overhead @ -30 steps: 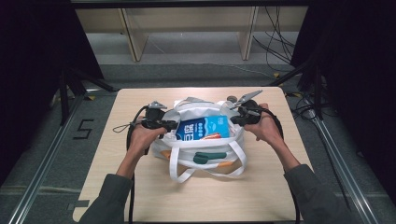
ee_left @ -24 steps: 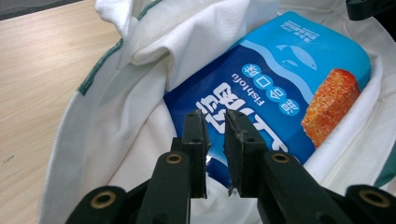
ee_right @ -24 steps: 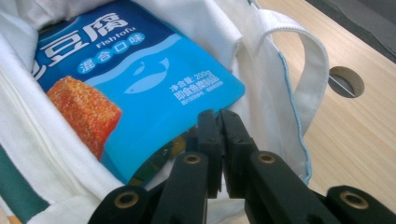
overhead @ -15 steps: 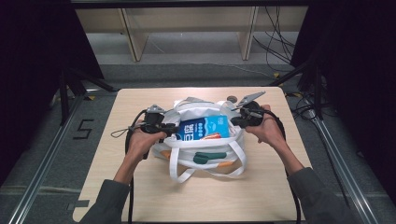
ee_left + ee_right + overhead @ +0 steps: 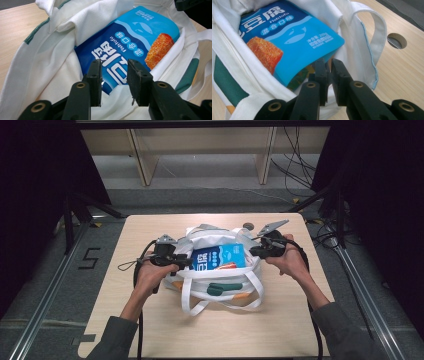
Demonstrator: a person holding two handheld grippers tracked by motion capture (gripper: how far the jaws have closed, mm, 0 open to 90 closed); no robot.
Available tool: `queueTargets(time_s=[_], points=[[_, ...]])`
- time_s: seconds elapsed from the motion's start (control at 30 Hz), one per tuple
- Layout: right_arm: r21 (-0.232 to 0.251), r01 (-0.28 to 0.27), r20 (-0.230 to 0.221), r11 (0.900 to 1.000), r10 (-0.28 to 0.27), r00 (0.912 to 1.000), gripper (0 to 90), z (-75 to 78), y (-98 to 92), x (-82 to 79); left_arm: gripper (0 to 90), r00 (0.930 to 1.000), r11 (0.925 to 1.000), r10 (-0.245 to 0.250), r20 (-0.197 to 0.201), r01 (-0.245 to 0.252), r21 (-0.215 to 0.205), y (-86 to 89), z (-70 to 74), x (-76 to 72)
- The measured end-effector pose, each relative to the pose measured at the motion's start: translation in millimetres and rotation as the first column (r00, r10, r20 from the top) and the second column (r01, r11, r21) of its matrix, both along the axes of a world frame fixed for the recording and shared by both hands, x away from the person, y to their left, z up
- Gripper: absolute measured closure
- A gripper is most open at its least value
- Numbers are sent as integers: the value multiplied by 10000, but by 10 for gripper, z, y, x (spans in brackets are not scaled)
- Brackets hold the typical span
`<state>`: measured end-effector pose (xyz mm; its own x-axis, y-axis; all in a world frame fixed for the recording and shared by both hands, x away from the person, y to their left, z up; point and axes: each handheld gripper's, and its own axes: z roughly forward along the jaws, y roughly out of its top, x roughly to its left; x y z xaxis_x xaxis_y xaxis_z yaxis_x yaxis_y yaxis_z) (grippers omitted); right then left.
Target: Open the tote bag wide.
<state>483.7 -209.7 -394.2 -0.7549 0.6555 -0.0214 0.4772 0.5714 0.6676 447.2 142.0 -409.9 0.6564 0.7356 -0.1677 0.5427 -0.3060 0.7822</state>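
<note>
From the high view we see the white tote bag slumped on the surface between our left tongs and right tongs, the blue fish-tofu pouch lying in its mouth. In the left gripper view our tongs are spread just short of the pouch, which looks light, crinkly and slick, so we judge its flat edge the safest hold. In the right gripper view our tongs look nearly pressed together at the soft, limp bag rim below the pouch; whether they pinch cloth we cannot tell

A snack packet lies in the tote bag at the table's middle.
</note>
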Motion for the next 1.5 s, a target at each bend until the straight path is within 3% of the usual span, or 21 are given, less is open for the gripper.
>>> queueTargets(time_s=[0.1, 0.13, 0.23, 0.27, 0.4, 0.47, 0.5, 0.53, 0.57, 0.77, 0.8, 0.83, 0.9, 0.97, 1.03, 1.13, 1.17, 1.2, 1.37, 1.47, 1.5], points=[[2, 19, 40, 10000, -19, 10000, 838, 7, -21, -16, 593, 10000, 10000, -10, -11, 10, -93, 16, 13, -16], [64, -93, 340, 9999, 91, 9994, 837, -1, -22, -12, 582, 10000, 9998, 30, -34, -30, -173, 23, 17, -25], [58, -231, 475, 9997, 228, 9986, 831, 19, -46, -22, 560, 10000, 9998, -13, 33, 14, -176, 46, 23, -37], [-14, -249, 298, 9997, 249, 9992, 828, 43, -59, -37, 554, 10000, 9998, 0, 39, 1, -197, 56, 24, -46], [58, -232, 455, 9997, 229, 9987, 817, 62, -91, -63, 540, 9999, 9999, -86, 56, 87, -107, 119, 33, -100], [32, -275, 458, 9996, 273, 9986, 805, 70, -116, -72, 530, 9999, 9993, 72, 100, -68, -360, 108, 25, -108], [38, -96, 358, 9999, 95, 9993, 793, 72, -127, -93, 525, 10000, 9999, -44, 67, 45, -137, 150, 33, -120], [137, -75, 574, 9999, 67, 9983, 785, 53, -131, -93, 522, 9999, 9998, 27, 102, -25, -205, 156, 32, -128], [18, -52, 377, 10000, 52, 9993, 775, 70, -149, -106, 519, 9999, 9998, 27, 102, -25, -205, 156, 32, -128], [243, 212, 582, 9995, -226, 9980, 728, 80, -221, -150, 489, 9998, 9992, 45, 174, -38, -402, 177, 40, -189], [199, 287, 443, 9994, -295, 9986, 714, 92, -238, -160, 484, 9998, 9998, -83, 198, 86, -186, 196, 47, -194], [389, 464, 636, 9982, -488, 9968, 669, 80, -258, -173, 471, 9998, 9997, -22, 177, 26, -253, 196, 48, -206], [442, 554, 620, 9975, -581, 9964, 659, 79, -267, -182, 467, 9998, 9992, 44, 217, -35, -408, 190, 43, -215], [274, 508, 618, 9983, -524, 9967, 622, 85, -323, -191, 448, 9998, 9997, -108, 145, 112, -228, 218, 53, -235], [398, 806, 631, 9959, -831, 9945, 584, 70, -343, -207, 405, 9998, 9990, 128, 160, -121, -421, 210, 48, -249], [530, 851, 598, 9950, -882, 9943, 559, 70, -373, -236, 385, 9993, 9991, 199, 312, -187, -382, 223, 52, -275], [462, 791, 584, 9958, -817, 9949, 549, 76, -385, -241, 385, 9993, 9999, 57, 371, -51, -148, 241, 54, -284], [624, 877, 807, 9942, -926, 9924, 541, 50, -377, -249, 385, 9994, 9993, 141, 331, -129, -351, 228, 46, -295], [356, 882, 542, 9955, -901, 9945, 505, 79, -429, -295, 351, 9998, 9998, 3, 193, 1, -175, 252, 30, -331], [647, 1000, 910, 9929, -1056, 9902, 494, 41, -426, -298, 338, 9994, 9994, 127, 313, -118, -310, 255, 13, -362], [458, 1002, 623, 9939, -1030, 9927, 490, 60, -443, -312, 338, 9997, 9997, 33, 262, -27, -241, 273, 14, -374]])
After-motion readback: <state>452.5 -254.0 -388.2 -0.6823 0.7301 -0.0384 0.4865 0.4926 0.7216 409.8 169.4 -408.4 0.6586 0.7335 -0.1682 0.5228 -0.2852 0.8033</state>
